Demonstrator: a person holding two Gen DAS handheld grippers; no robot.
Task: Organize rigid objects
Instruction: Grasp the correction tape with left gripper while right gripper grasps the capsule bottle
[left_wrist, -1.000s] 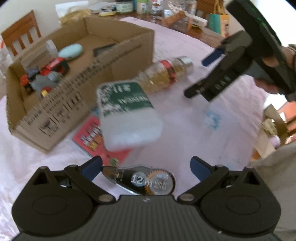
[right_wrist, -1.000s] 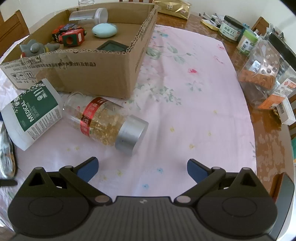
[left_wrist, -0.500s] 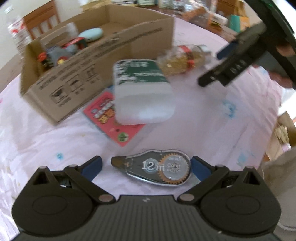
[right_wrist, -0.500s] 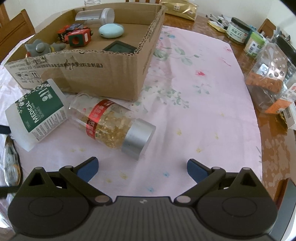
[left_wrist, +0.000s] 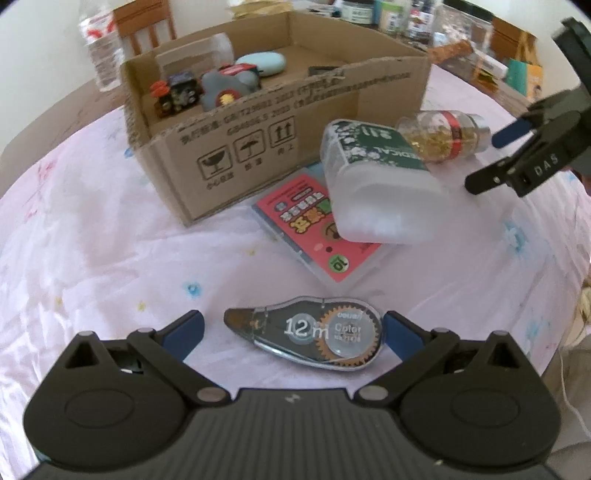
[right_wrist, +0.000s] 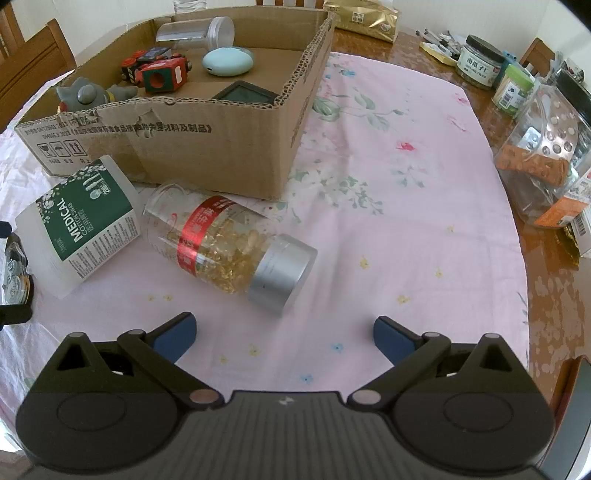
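**Two open grippers low over the pink cloth, loose things beside the box**

The left gripper is low over the tablecloth and points toward the cardboard box. Its jaws stand wide, and the correction tape dispenser lies flat between the two blue fingertips; whether the right pad touches its round end I cannot tell. Beyond it lies a pink card pack, with the white cotton swab box resting partly on it. The capsule bottle lies on its side just beside the swab box, its silver cap toward the right gripper. That gripper is also spread wide and holds nothing, hovering level, near the bottle but apart from it. In the left view it appears at the right edge, tilted down toward the bottle. In the box lie a grey toy, a red toy car, a pale blue case and a clear jar.
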